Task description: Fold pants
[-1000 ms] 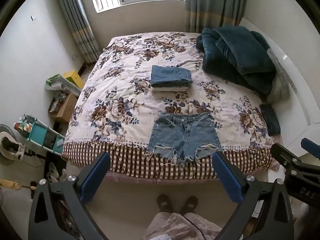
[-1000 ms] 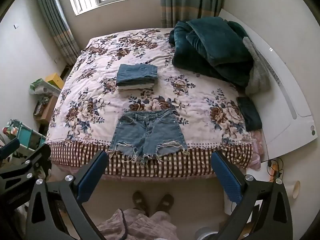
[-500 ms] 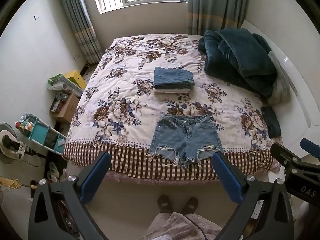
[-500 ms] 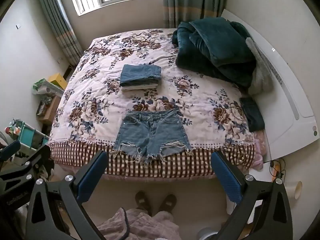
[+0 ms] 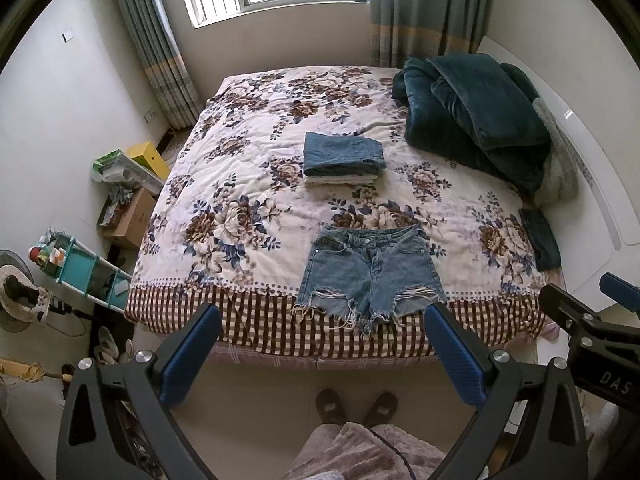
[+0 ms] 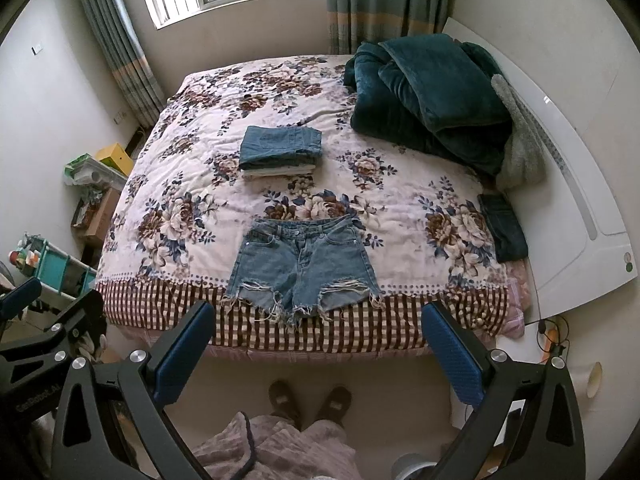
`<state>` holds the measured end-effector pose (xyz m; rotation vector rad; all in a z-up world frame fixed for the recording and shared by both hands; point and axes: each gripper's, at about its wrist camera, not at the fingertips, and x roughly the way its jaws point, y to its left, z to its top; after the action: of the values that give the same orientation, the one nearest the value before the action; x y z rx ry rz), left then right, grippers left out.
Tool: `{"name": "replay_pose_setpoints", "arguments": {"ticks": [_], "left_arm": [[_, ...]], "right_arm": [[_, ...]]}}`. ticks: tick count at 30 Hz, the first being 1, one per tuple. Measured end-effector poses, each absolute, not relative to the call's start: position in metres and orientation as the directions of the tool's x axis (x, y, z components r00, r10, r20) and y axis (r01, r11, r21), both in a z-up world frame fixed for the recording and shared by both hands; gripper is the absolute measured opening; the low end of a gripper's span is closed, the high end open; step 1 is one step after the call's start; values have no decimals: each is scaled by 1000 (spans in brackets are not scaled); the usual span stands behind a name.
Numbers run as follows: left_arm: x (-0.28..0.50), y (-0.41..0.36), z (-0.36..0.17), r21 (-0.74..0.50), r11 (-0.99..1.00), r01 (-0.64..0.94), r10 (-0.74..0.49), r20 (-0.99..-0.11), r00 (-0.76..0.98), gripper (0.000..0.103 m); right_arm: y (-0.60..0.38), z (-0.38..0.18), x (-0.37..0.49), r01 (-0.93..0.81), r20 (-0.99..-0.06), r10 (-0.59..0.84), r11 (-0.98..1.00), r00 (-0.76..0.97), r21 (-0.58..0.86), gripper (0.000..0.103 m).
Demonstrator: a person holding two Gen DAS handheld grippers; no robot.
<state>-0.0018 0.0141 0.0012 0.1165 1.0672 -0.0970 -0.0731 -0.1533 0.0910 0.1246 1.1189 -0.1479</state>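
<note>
Frayed light-blue denim shorts (image 5: 370,270) lie flat near the front edge of the floral bed (image 5: 240,184), waistband away from me; they also show in the right wrist view (image 6: 302,264). My left gripper (image 5: 320,354) is open and empty, held above the floor in front of the bed, short of the shorts. My right gripper (image 6: 318,350) is also open and empty, at about the same height beside it. A stack of folded jeans (image 5: 342,158) sits further back on the bed, also in the right wrist view (image 6: 280,150).
A dark teal blanket pile (image 5: 472,116) lies at the bed's far right, a dark folded garment (image 5: 540,238) at its right edge. Boxes and a teal shelf (image 5: 80,268) stand on the floor at left. My feet (image 5: 356,406) are below, at the bed's foot.
Both grippers have tilted or drifted slightly, so the bed and shorts sit a little lower and nearer in both views. Nothing on the bed has moved.
</note>
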Motion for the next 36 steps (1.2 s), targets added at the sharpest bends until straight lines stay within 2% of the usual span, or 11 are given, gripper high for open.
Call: {"name": "replay_pose_setpoints", "arguments": {"ticks": [36], "left_arm": [[2,7,9,55,989,139,-21,-871,492,103]], "right_arm": [[-155,91,-73,180,-903,-53,983,427,28,103]]}}
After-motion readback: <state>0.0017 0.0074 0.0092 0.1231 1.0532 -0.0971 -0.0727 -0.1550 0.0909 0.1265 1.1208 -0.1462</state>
